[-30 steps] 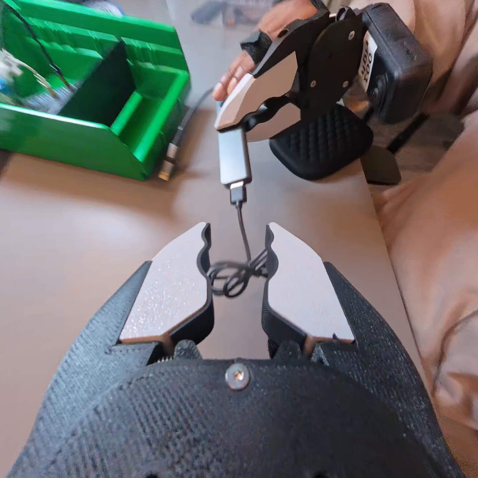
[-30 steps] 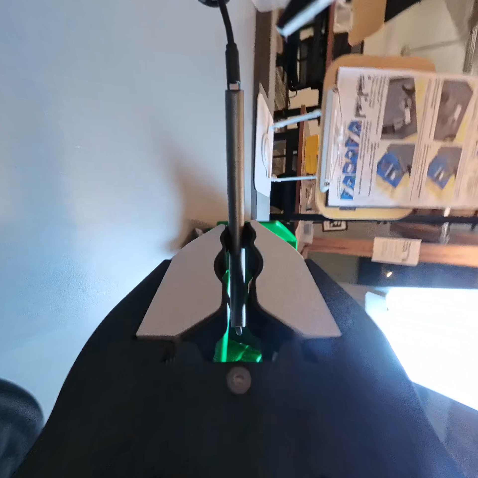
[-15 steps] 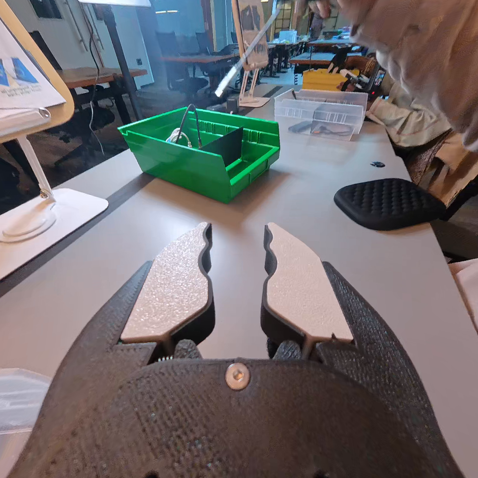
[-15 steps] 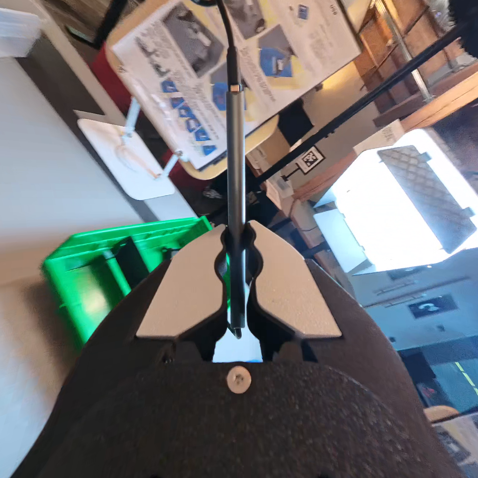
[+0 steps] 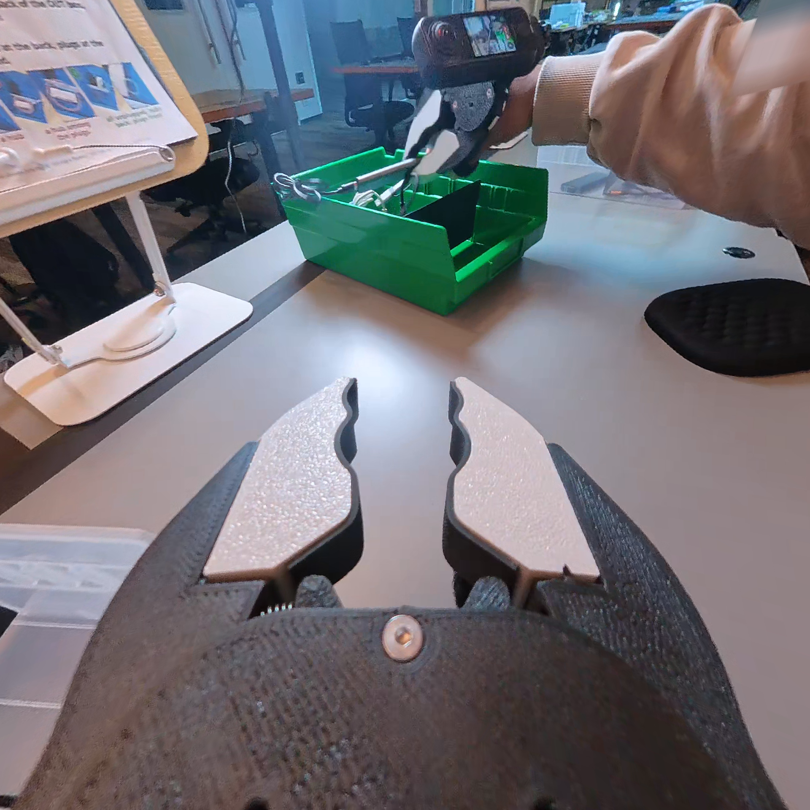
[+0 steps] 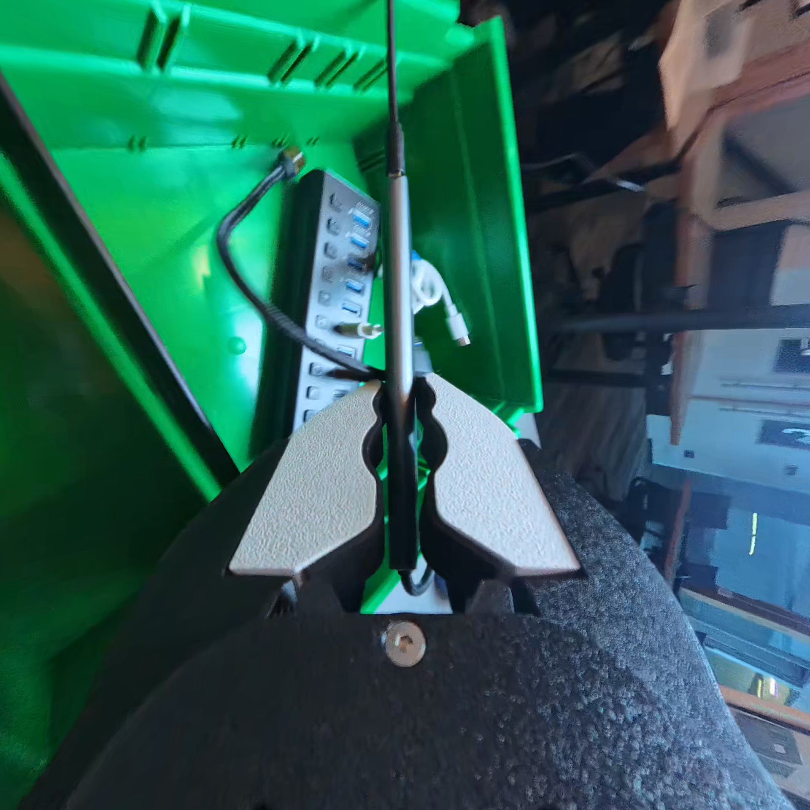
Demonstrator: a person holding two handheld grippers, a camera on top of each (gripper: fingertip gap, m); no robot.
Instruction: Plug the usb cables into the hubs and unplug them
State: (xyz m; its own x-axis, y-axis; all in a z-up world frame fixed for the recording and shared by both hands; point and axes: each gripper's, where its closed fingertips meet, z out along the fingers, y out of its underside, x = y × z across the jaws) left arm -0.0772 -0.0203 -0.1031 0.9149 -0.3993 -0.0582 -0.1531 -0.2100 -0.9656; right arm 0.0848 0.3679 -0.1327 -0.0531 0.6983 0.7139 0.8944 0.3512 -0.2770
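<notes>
My right gripper [image 6: 399,388] is shut on a slim grey USB hub [image 6: 399,307] with a thin black cable coming off its far end. It holds the hub over the left compartment of the green bin [image 6: 131,109]. In that compartment lie a long black multi-port hub [image 6: 333,280], a black braided cable [image 6: 245,280] and a white cable [image 6: 438,298]. In the left wrist view the right gripper [image 5: 431,151] hangs over the green bin [image 5: 394,245] with the grey hub [image 5: 385,168] sticking out to the left. My left gripper [image 5: 402,392] is open and empty, low over the grey table [image 5: 548,372].
A white stand [image 5: 118,346] with a printed sheet stands at the left table edge. A black padded rest [image 5: 736,324] lies at the right. A clear plastic box [image 5: 52,583] is at the near left. A black divider [image 5: 447,214] splits the bin. A person's sleeve [image 5: 679,109] reaches across the top right. One gripper's finger ends stand about 45 cm off the other's.
My right gripper has carried the grey hub off the table and swung it over the green bin. My left gripper has drawn back from the cable and stayed open.
</notes>
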